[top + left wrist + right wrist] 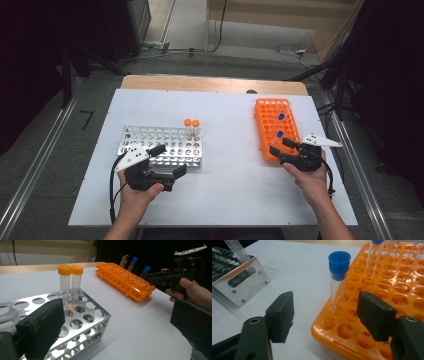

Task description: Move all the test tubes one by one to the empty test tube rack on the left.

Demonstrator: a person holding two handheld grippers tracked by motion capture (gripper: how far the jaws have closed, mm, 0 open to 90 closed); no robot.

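Note:
A silver metal rack (162,145) on the white table holds two orange-capped tubes (191,127) at its far right corner. My left gripper (171,160) is open at the rack's near right corner, nothing between its jaws. In the left gripper view those orange-capped tubes (70,282) stand upright just past its left jaw. An orange rack (276,127) at the right carries two blue-capped tubes (280,125). My right gripper (280,146) is open at that rack's near edge. The nearest blue-capped tube (339,267) stands just ahead of its jaws, untouched.
The metal rack's end plate (242,282) lies left of the right gripper. A second blue-capped tube (374,255) and clear uncapped tubes (123,261) stand farther back in the orange rack (125,281). Bare white table (230,150) separates the two racks.

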